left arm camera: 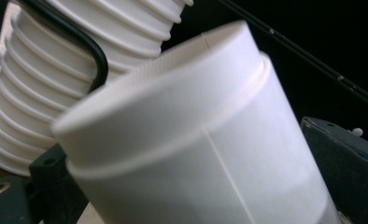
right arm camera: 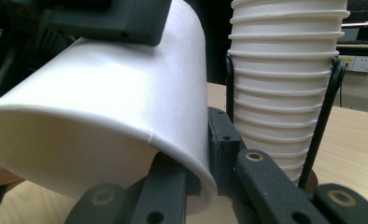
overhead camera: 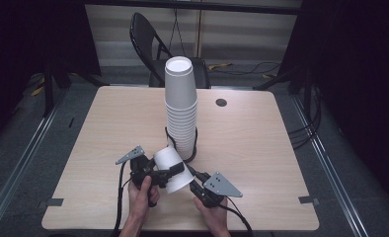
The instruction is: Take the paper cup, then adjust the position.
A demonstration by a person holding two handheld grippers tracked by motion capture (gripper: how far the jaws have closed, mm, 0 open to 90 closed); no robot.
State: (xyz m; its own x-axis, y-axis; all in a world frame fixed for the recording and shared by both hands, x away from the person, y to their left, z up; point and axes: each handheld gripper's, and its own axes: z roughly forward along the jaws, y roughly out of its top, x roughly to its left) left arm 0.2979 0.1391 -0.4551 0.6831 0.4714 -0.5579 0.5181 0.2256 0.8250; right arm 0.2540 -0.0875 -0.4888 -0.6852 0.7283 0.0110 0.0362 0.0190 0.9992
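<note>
Paper cup [overhead camera: 172, 168], single, white, lies tilted on its side between the two grippers, low over the near middle of the counter [overhead camera: 261, 148], its bottom toward the stack and its mouth toward the person. Left gripper [overhead camera: 169, 173] has the cup between its fingers [overhead camera: 175, 169]; the fingers sit on opposite sides of the cup wall, pinching it across its width. In the left gripper view the cup [left arm camera: 196, 140] is seen bottom first, with a dark finger on each side. Right gripper [overhead camera: 192, 174] has its fingers pressed together on the cup's rim: the right gripper view shows the rim [right arm camera: 198, 177] nipped between them. Stack of cups [overhead camera: 180, 106] stands upright just behind, mouths down, inside a black wire holder [overhead camera: 195, 143] at its base. Cup and stack are very close; contact cannot be told.
</note>
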